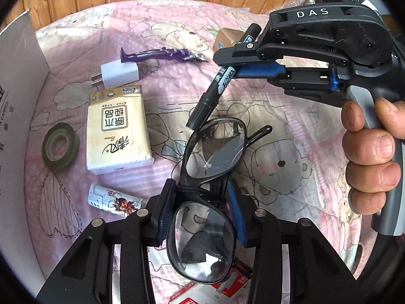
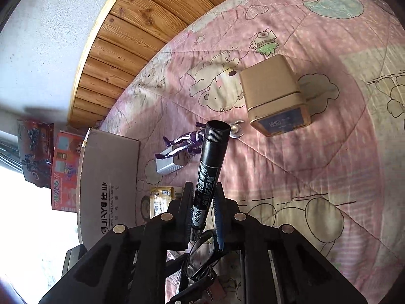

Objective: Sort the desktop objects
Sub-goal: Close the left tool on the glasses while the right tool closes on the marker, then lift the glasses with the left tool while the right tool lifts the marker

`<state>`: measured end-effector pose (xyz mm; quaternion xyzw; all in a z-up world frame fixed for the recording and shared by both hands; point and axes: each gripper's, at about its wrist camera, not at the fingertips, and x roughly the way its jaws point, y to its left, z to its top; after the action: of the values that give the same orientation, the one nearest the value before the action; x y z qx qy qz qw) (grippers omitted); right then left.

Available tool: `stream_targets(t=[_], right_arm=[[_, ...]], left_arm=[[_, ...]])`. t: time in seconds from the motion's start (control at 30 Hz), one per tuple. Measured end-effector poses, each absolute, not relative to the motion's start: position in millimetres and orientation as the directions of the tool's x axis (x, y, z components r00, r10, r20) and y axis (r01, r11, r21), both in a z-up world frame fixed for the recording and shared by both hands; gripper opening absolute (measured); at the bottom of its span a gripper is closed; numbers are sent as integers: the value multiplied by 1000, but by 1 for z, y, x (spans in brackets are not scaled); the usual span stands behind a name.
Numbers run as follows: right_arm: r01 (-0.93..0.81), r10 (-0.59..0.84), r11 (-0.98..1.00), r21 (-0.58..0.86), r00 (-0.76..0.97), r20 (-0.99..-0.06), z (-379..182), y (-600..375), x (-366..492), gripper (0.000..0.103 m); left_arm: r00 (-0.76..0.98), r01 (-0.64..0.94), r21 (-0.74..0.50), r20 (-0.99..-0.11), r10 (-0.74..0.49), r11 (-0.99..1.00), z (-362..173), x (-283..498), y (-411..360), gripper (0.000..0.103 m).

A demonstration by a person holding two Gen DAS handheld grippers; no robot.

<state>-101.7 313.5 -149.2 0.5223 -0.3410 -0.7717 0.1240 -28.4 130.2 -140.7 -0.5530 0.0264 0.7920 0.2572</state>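
The pink quilt (image 1: 278, 131) is viewed downward, closely, along the left fingers; along the right fingers it (image 2: 291, 177) is viewed obliquely. The purple figure (image 1: 162, 53) (image 2: 184, 140) is shared beyond both.

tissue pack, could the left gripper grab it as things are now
Probably not yet: the left gripper is shut on the glasses. The tissue pack lies uncovered on the quilt, so freed jaws could likely reach it.

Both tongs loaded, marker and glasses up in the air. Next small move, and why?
Probably carry the black-framed glasses in the left tongs sideways toward the open cardboard box. Both tongs are full: the right tongs clamp the black marker pen, whose cap end hangs right at the upper lens, so separating them first seems safest.
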Motion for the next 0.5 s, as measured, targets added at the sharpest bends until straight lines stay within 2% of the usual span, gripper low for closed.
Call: stream_targets(t=[0.5], right_arm=[[-196, -540, -690, 696, -500, -676, -128, 345, -89, 14]], left_arm=[[-286, -342, -292, -873, 395, -893, -122, -38, 107, 42]])
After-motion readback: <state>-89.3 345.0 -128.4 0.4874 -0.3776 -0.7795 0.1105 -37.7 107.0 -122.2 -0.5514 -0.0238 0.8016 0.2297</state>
